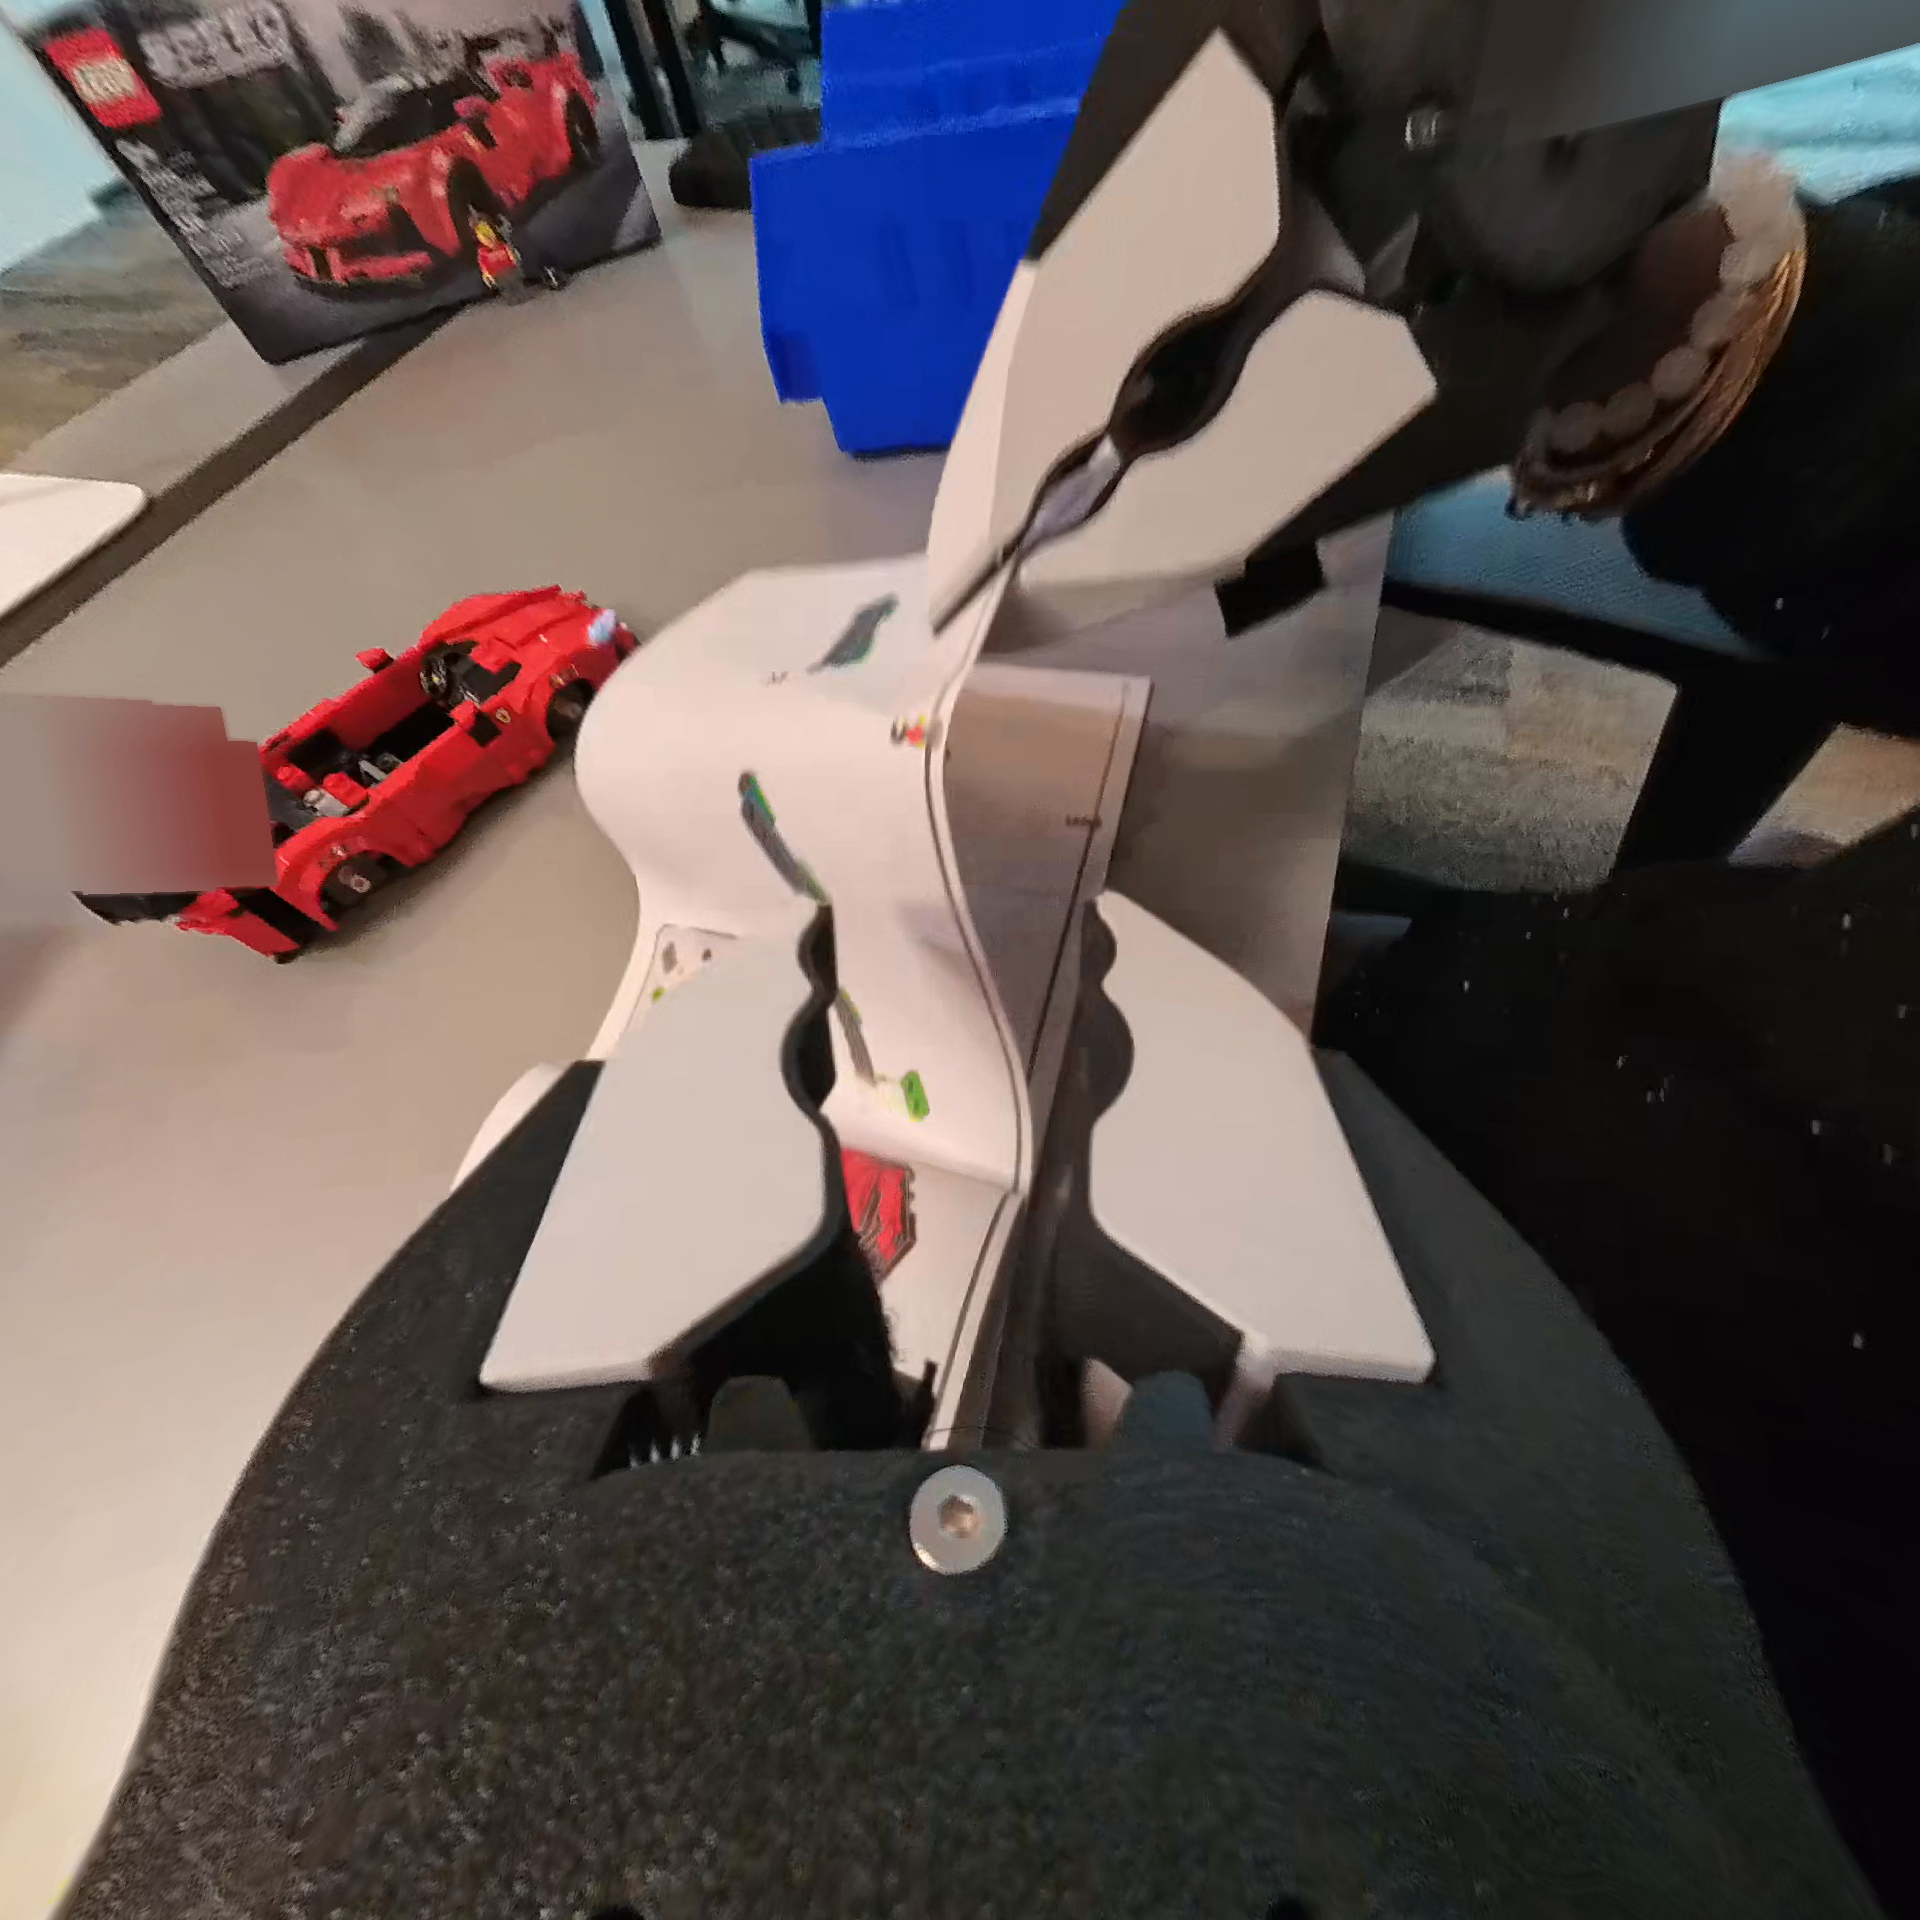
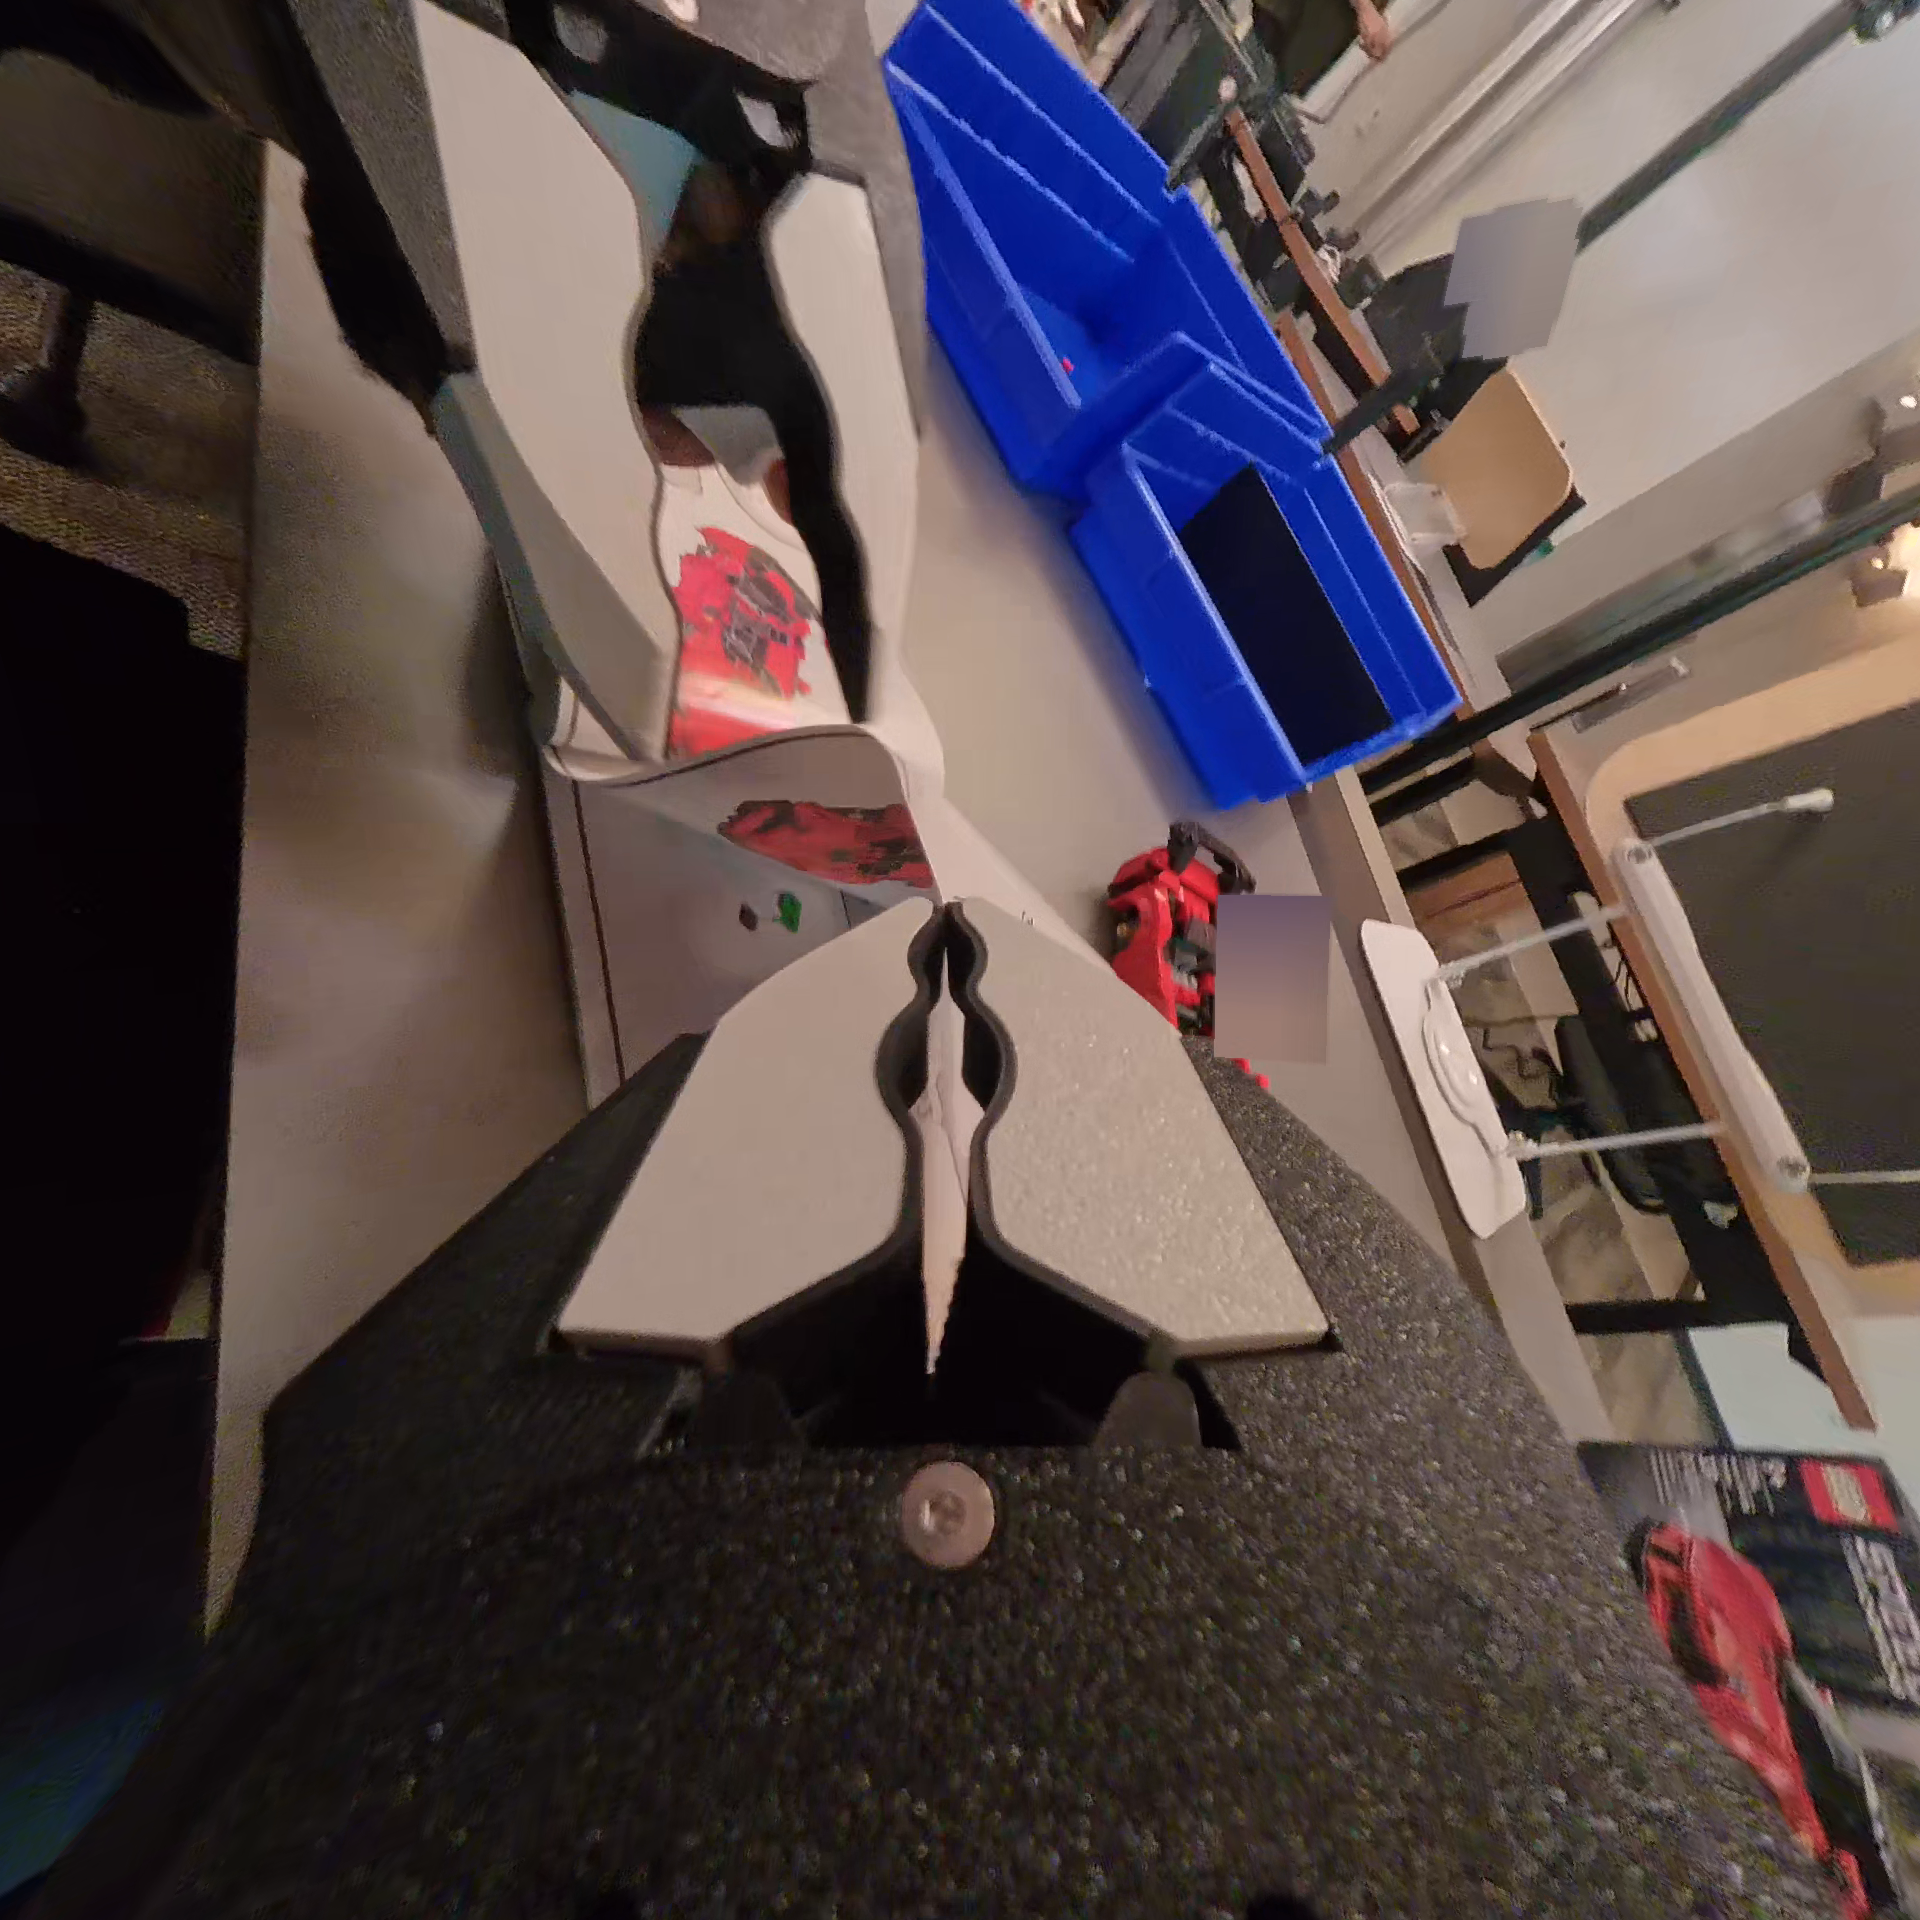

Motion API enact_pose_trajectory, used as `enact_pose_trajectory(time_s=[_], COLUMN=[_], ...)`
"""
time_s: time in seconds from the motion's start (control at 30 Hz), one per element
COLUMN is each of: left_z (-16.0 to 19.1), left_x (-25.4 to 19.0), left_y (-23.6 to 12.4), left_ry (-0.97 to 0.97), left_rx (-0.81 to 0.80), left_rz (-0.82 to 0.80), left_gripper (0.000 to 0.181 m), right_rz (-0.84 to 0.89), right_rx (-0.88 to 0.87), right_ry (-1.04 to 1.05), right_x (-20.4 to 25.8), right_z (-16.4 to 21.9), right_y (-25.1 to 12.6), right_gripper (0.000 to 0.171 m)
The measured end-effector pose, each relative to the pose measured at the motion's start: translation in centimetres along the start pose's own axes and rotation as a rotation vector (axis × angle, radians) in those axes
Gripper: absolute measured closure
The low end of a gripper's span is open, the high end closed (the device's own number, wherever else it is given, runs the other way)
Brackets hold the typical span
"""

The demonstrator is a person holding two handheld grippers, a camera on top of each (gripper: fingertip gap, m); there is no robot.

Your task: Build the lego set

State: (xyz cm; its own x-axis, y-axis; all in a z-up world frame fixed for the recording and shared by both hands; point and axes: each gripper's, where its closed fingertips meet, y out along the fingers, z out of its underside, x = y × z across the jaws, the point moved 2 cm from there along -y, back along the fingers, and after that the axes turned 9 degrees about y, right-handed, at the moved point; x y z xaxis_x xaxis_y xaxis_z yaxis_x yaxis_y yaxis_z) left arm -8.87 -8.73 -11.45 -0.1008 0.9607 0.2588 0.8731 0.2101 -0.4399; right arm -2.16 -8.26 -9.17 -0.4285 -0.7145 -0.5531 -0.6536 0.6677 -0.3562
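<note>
The white instruction booklet [image 1: 727, 727] lies open near the table's edge, its pages curling up. My left gripper [image 1: 956, 914] is open, its fingers standing either side of the raised pages. It also shows at the top of the right wrist view [image 2: 748, 727]. My right gripper [image 2: 951, 914] is shut on a single page [image 2: 940, 1143] of the booklet [image 2: 707, 862] and holds it up. In the left wrist view it [image 1: 997, 561] comes in from above. The partly built red Lego car [image 1: 416, 748] sits on the table to the left, apart from both grippers, and also shows in the right wrist view [image 2: 1153, 935].
The Lego set box [image 1: 364, 177] stands at the far left, also seen in the right wrist view [image 2: 1766, 1621]. Blue bins [image 1: 904, 260] [image 2: 1143, 364] sit behind the booklet. A white tray [image 2: 1444, 1091] lies beyond the car. A braceleted wrist [image 1: 1683, 343] holds the right gripper. Across from one pair of fingers to the other is roughly 5 centimeters.
</note>
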Motion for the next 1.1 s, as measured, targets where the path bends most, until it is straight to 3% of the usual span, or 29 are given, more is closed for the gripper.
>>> enact_pose_trajectory(time_s=[0.1,0.13,0.2,0.27,0.33,0.37,0.47,0.53,0.63,0.77,0.97,1.1], left_z=[-0.8,-0.4,0.4,0.9,1.8,2.3,4.0,5.0,5.4,6.7,10.9,11.4], left_x=[0.7,1.1,1.6,2.5,3.4,3.7,4.0,3.9,4.4,4.4,3.7,3.7], left_y=[0.1,0.2,-0.1,-1.2,-3.0,-4.0,-6.1,-6.8,-7.8,-9.1,-10.4,-11.0], left_ry=[0.015,0.038,0.072,0.039,-0.047,-0.108,-0.304,-0.398,-0.506,-0.645,-0.994,-1.039], left_rx=[0.005,0.047,0.111,0.096,0.049,0.01,-0.105,-0.151,-0.22,-0.264,-0.297,-0.305], left_rz=[-0.08,-0.119,-0.167,-0.238,-0.292,-0.311,-0.343,-0.367,-0.417,-0.479,-0.511,-0.51], left_gripper=[0.135,0.143,0.179,0.181,0.181,0.181,0.181,0.181,0.181,0.181,0.181,0.181], right_rz=[-0.037,-0.048,-0.054,-0.036,-0.026,-0.019,-0.071,-0.29,-0.506,-0.523,-0.544,-0.549], right_rx=[-0.037,-0.05,-0.084,-0.168,-0.287,-0.352,-0.514,-0.396,-0.079,0.005,0.028,0.137], right_ry=[-0.039,-0.049,-0.058,0.008,0.199,0.331,0.804,0.99,0.974,0.973,0.936,0.806], right_x=[0.5,0.6,0.6,-0.3,-2.4,-3.8,-6.4,-4.2,0.9,3.2,3.9,5.5], right_z=[-1.8,-2.4,-3.7,-5.2,-6.4,-6.8,-6.3,-5.1,-2.2,-1.4,-1.9,-1.6], right_y=[0.8,1.1,1.5,1.3,0.5,0.1,0.9,4.3,9.7,13.3,14.1,14.9], right_gripper=[0.171,0.171,0.17,0.157,0.14,0.141,0.171,0.171,0.171,0.171,0.171,0.171])
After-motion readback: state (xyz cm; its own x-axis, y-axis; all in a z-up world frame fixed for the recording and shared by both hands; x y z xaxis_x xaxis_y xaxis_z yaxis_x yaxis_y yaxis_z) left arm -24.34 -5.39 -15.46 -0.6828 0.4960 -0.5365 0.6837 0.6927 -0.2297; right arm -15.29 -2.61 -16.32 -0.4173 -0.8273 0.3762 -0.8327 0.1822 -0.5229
